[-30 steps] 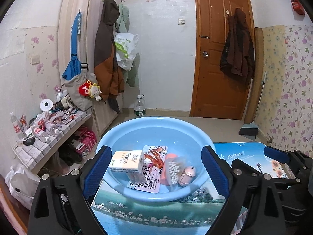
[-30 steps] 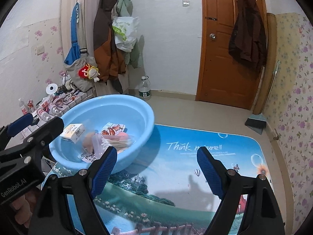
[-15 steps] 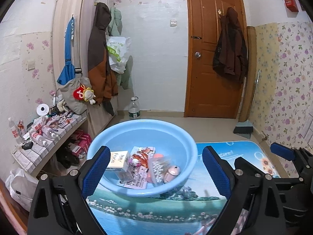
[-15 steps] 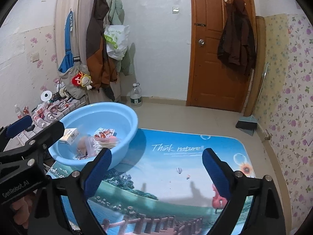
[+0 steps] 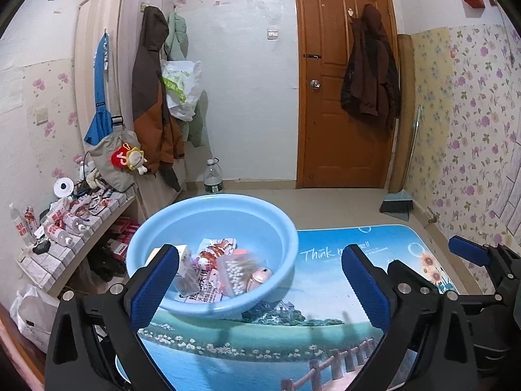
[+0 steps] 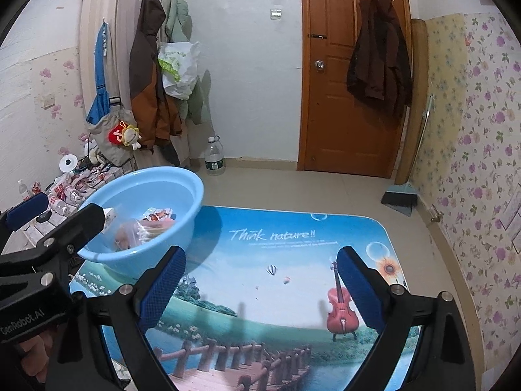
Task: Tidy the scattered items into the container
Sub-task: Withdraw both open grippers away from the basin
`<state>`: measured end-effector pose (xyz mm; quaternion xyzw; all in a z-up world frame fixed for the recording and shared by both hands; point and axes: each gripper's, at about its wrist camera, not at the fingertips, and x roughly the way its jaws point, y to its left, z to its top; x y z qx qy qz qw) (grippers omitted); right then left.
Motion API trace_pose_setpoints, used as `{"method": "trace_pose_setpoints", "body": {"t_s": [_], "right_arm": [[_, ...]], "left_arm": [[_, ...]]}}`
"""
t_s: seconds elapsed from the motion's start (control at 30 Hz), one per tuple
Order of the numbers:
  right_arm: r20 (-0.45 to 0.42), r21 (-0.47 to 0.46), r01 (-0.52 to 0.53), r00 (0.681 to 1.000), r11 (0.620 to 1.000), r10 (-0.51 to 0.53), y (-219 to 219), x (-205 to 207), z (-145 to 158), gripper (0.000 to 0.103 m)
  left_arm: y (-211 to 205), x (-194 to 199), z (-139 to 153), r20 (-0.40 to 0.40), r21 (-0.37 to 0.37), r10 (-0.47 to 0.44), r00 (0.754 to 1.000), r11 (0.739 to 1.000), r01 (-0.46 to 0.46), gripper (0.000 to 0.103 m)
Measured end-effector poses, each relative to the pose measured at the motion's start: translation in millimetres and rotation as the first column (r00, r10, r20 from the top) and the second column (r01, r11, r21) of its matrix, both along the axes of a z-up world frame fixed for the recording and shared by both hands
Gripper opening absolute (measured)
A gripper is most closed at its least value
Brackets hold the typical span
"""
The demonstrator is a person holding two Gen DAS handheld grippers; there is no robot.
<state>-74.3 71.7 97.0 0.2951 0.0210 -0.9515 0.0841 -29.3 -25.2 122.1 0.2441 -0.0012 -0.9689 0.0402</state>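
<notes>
A light blue basin [image 5: 280,228] stands on the left part of a printed floor mat [image 5: 325,332]. It holds a white box, a printed packet [image 5: 213,251], a bag of cotton swabs [image 5: 236,272] and a small pink item [image 5: 260,275]. The basin also shows in the right wrist view [image 6: 182,189]. My left gripper [image 5: 260,290] is open and empty, raised behind the basin. My right gripper [image 6: 260,290] is open and empty over the mat [image 6: 293,254], to the right of the basin.
A low shelf [image 5: 65,228] crowded with small bottles and packets stands at the left wall. A wardrobe [image 5: 107,65] with hanging coats is behind it. A water bottle [image 5: 213,176], a brown door [image 5: 329,97] and a dustpan [image 5: 395,202] stand farther back.
Both grippers have drawn back and risen away from the basin, so it looks smaller and more of the mat shows. Both stay open and empty.
</notes>
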Motion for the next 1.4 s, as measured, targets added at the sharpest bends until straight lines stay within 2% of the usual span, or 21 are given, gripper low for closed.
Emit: {"method": "trace_pose_setpoints", "body": {"t_s": [0.07, 1.07, 1.4], "right_arm": [[0.01, 0.002, 0.006, 1.0, 1.0, -0.006, 4, 1, -3, 0.103], [0.045, -0.015, 0.072, 0.996, 0.997, -0.071, 28, 2, -16, 0.103], [0.064, 0.017, 0.111, 0.992, 0.994, -0.112, 40, 2, -19, 0.103]], "left_arm": [[5, 2, -1, 0.004, -0.009, -0.013, 1.0, 1.0, 0.013, 0.103], [31, -4, -5, 0.064, -0.033, -0.051, 0.997, 0.998, 0.053, 0.103], [46, -11, -12, 0.101, -0.016, -0.078, 0.992, 0.997, 0.08, 0.103]]}}
